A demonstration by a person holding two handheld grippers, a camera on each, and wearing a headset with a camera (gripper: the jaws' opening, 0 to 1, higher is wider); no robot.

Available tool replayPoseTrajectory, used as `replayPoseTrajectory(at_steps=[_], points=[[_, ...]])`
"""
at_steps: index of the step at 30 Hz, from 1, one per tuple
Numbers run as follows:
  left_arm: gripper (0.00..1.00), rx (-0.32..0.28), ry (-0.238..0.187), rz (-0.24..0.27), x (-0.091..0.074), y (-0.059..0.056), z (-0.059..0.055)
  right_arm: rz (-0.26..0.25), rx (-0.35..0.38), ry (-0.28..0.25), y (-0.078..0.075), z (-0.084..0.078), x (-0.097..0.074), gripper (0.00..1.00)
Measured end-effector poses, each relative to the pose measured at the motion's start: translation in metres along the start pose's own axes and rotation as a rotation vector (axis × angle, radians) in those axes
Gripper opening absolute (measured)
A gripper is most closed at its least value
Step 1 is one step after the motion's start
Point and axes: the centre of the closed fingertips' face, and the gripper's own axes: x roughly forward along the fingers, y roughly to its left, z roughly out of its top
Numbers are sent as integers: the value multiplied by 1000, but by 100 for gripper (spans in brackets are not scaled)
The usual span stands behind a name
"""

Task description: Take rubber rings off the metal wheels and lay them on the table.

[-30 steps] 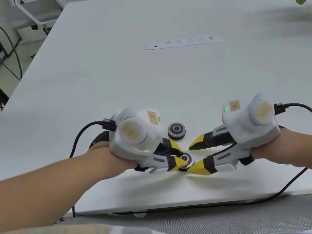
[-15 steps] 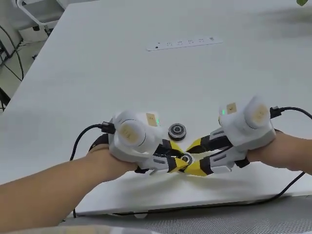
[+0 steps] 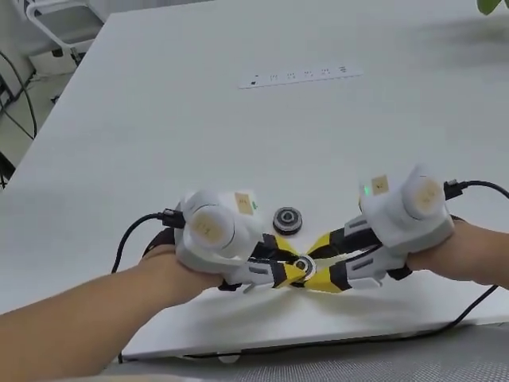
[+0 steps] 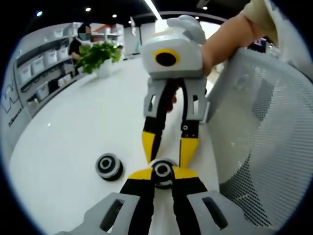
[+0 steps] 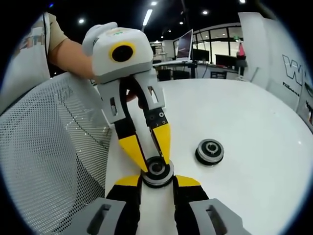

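Both grippers meet at one wheel [image 3: 302, 263] held just above the table [image 3: 199, 119] near its front edge: left gripper [image 3: 288, 270] clamped on it, right gripper [image 3: 316, 270] pinching it from the opposite side. A second wheel [image 3: 288, 220] lies on the table just behind, untouched.

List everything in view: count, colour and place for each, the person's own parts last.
table: one, white, under everything
held wheel: one, black and silver, near front edge, gripped by both tongs
free wheel: one, black and silver, lying just behind it
power strip: one, white, far side
plant: one, green, far end of table
left tongs: one, white, yellow-black jaws, shut on held wheel
right tongs: one, same colours, shut on held wheel
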Motion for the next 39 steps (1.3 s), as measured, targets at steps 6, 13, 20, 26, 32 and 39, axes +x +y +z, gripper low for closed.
replayPoseTrajectory(at_steps=[6, 13, 20, 26, 32, 39], points=[[13, -2, -5, 1, 0, 0, 0, -1, -14, 8, 0, -2, -1, 21], [13, -3, -7, 3, 0, 0, 0, -2, -17, 14, -1, -6, -5, 16], [13, -4, -6, 7, 0, 0, 0, -3, -25, 16, -1, -6, -5, 15], [13, -5, -6, 8, 0, 0, -1, -2, -14, 18, -1, -7, -6, 13], [13, -8, -7, 9, 0, 0, -1, -5, -9, 23, -2, -8, -7, 7], [13, -12, -8, 11, 0, 0, -1, -9, 8, 24, -3, -9, -7, 5]])
